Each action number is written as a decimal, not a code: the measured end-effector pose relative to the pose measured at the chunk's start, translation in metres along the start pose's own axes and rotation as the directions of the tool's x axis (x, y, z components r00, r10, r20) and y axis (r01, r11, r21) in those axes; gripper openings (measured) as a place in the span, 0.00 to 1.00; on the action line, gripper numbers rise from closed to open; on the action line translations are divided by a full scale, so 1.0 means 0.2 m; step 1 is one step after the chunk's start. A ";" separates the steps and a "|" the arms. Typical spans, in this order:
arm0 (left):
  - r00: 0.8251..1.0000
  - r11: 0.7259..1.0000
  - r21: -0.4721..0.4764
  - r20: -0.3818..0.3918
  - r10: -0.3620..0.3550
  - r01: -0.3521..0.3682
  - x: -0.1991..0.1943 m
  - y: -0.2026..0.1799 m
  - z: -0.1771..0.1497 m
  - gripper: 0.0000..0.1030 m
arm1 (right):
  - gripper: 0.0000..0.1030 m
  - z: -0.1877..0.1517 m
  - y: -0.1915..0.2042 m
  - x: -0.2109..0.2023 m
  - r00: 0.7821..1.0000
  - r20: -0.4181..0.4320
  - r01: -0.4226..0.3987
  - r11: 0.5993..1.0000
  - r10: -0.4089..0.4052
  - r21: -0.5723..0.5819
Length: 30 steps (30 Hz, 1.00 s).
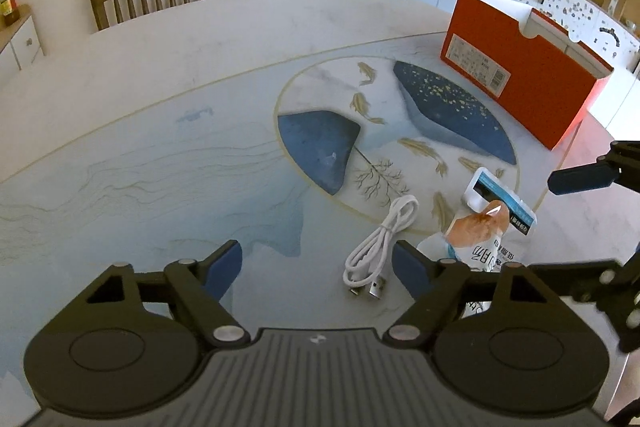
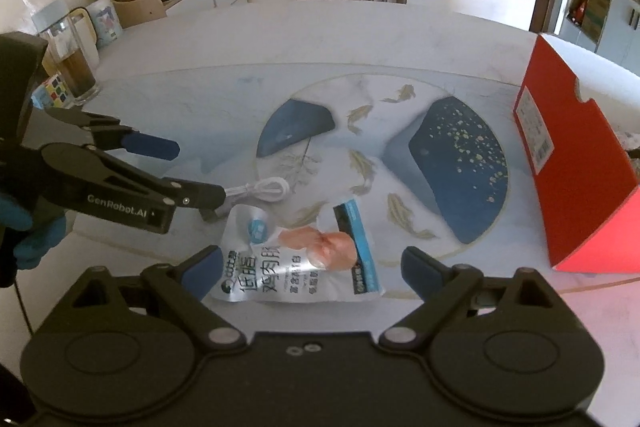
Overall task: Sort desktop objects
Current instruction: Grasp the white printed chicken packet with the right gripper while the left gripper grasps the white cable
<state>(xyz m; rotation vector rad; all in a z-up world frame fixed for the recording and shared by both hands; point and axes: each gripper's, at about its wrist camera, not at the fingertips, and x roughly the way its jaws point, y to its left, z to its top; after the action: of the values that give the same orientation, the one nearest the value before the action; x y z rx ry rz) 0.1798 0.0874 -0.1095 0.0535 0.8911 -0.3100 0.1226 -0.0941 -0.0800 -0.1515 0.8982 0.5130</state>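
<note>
My left gripper hangs open over the patterned table, nothing between its blue pads. A coiled white USB cable lies just ahead, beside its right finger. My right gripper is spread wide, with a silver food pouch flat on the table between its fingers, untouched. An orange box stands farther off to its right.

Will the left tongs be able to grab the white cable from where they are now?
Probably yes. The left tongs are open, and the white cable lies flat on the table just ahead, near the right finger. Nothing covers it; the snack pouch lies beside it, a little apart.
</note>
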 end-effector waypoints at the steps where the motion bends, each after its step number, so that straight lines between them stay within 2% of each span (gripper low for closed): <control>1: 1.000 1.000 -0.001 0.001 -0.001 0.001 0.00 0.00 0.00 0.80 | 0.97 0.00 0.02 0.01 1.000 0.003 0.006 1.000 -0.006 -0.006; 5: 1.000 1.000 0.002 0.002 -0.010 0.010 0.00 0.01 0.00 0.80 | 0.99 0.00 0.08 0.06 0.999 0.019 0.039 0.997 -0.038 -0.063; 20: 1.000 1.000 0.011 -0.004 -0.019 0.019 0.02 0.00 0.00 0.80 | 0.99 0.00 0.04 0.22 0.999 -0.043 0.021 0.999 -0.022 -0.026; 28: 0.999 0.999 0.024 -0.017 -0.031 0.031 0.06 -0.03 0.02 0.74 | 0.89 -0.02 0.00 0.22 1.000 -0.017 0.016 1.000 -0.016 0.003; 30: 0.999 0.999 0.030 -0.022 -0.038 0.039 0.07 -0.04 0.02 0.73 | 0.81 -0.01 -0.02 0.21 1.000 -0.007 0.004 1.000 -0.004 0.025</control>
<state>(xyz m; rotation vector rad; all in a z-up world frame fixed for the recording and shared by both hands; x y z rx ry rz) 0.1887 0.0757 -0.1164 0.0682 0.9090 -0.3598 0.1446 -0.0834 -0.1141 -0.1329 0.9109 0.4975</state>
